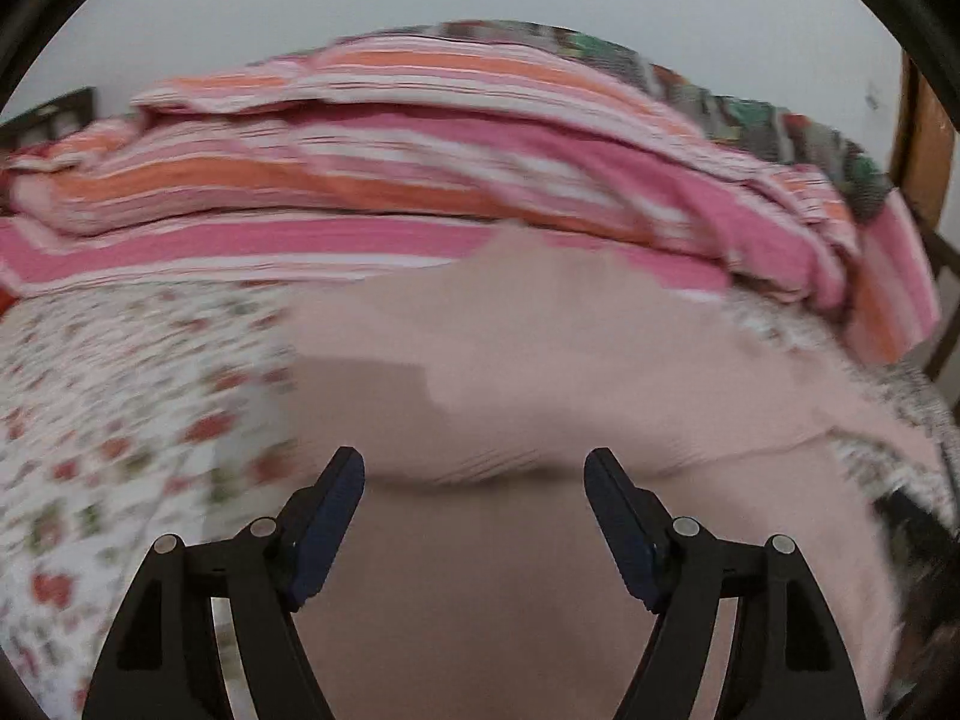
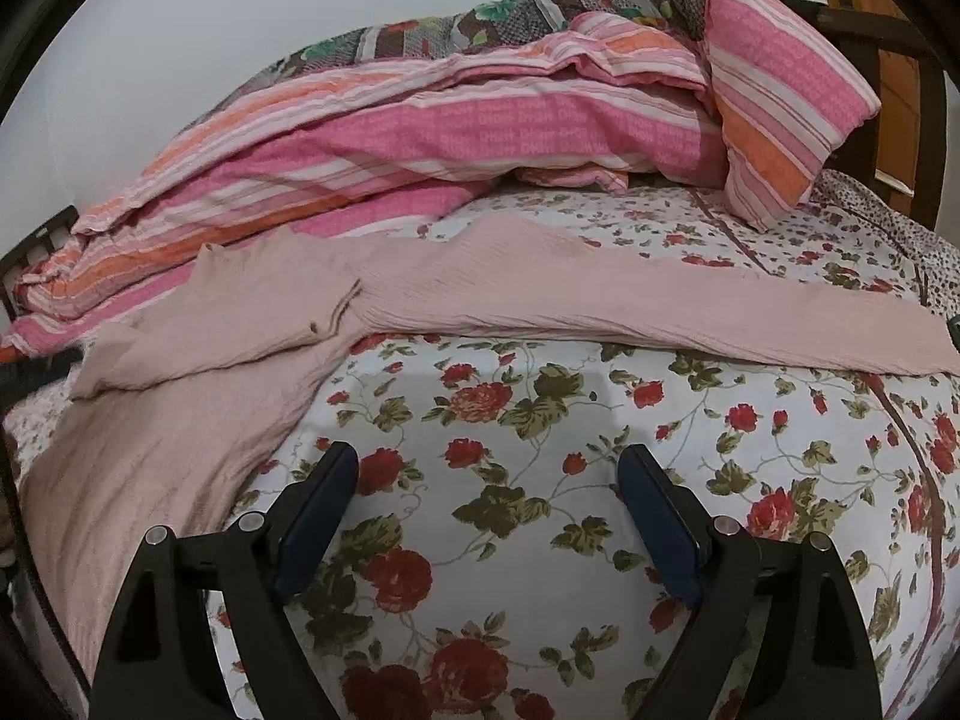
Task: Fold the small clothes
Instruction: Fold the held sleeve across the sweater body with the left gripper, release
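Black jaws of the left gripper (image 1: 474, 468) stand apart with nothing between them, right above the pale pink garment (image 1: 540, 348), whose cloth fills the near and middle part of that blurred view; whether they touch the cloth cannot be told. Jaws of the right gripper (image 2: 489, 468) also stand wide and hold nothing, poised over bare floral bedsheet (image 2: 540, 432), with the garment's nearest edge off to their left and its main spread beyond them. From the right wrist view the pink garment (image 2: 420, 306) lies flat on the bed, its body toward the left side and one long sleeve reaching away to the right, so its long axis runs crosswise in front of both grippers. A shorter part near the left is already folded over the body, with what looks like a collar pointing toward the far side. Judged from this, the left hand is the nearer to the cloth, while the stretched sleeve lies ahead of the right one. Behind everything a heap of pink and orange striped bedding (image 2: 480, 120) rests along the pale wall (image 2: 180, 30)
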Demonstrator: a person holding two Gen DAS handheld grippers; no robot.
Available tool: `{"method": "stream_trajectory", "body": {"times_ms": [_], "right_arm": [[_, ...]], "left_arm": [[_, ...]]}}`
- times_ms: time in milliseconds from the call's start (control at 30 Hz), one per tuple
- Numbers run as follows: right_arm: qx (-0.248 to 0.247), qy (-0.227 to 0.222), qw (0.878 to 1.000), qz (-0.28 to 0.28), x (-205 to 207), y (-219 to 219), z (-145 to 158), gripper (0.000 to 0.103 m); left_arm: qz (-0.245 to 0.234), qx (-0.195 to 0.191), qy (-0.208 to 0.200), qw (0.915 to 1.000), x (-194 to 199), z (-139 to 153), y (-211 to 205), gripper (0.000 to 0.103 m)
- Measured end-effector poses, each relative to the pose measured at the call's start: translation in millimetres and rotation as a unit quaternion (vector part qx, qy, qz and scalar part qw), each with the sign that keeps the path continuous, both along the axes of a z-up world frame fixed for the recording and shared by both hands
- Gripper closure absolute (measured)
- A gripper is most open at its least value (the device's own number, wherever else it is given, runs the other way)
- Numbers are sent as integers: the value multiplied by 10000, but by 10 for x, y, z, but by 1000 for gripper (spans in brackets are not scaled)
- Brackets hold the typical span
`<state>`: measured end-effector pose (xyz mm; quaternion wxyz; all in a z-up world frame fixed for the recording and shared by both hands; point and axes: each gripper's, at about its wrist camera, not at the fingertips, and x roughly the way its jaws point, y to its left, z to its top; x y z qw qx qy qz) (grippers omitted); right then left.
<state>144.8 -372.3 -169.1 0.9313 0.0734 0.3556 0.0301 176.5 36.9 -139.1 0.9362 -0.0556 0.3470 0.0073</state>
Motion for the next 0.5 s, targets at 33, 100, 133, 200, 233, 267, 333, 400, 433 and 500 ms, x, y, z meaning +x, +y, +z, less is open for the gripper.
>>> {"method": "stream_trajectory", "body": {"times_ms": [33,100,133,200,233,267,333,400,433,500], "right_arm": [[63,3,10000,57,10,14,33,39],[409,56,9988,277,93,62,135,56],[576,51,9977,359,143,94,183,56],[752,24,9957,543,287,204,280,56],[658,49,9956,671,392,315,329,56],[577,58,9955,743,457,387,352,56],[389,64,9952,894,637,572,399,56],[316,169,9944,996,806,688,385,56],[234,286,9946,973,918,748,348,56],[-9,685,9940,848,1138,808,211,56]], "left_arm": [[161,158,-72,9997,-82,-79,85,27],[263,9,163,9995,-68,-252,198,26],[255,-223,405,9986,-29,-341,256,27],[325,-372,306,9983,-32,-325,319,26],[337,-300,265,9986,-47,-327,306,26],[322,-222,304,9988,-44,-347,294,26],[330,-149,304,9989,-36,-345,270,26],[325,-173,314,9988,-10,-343,257,26],[317,-223,309,9988,-21,-342,284,26],[305,-359,310,9984,-11,-349,297,26]]}}
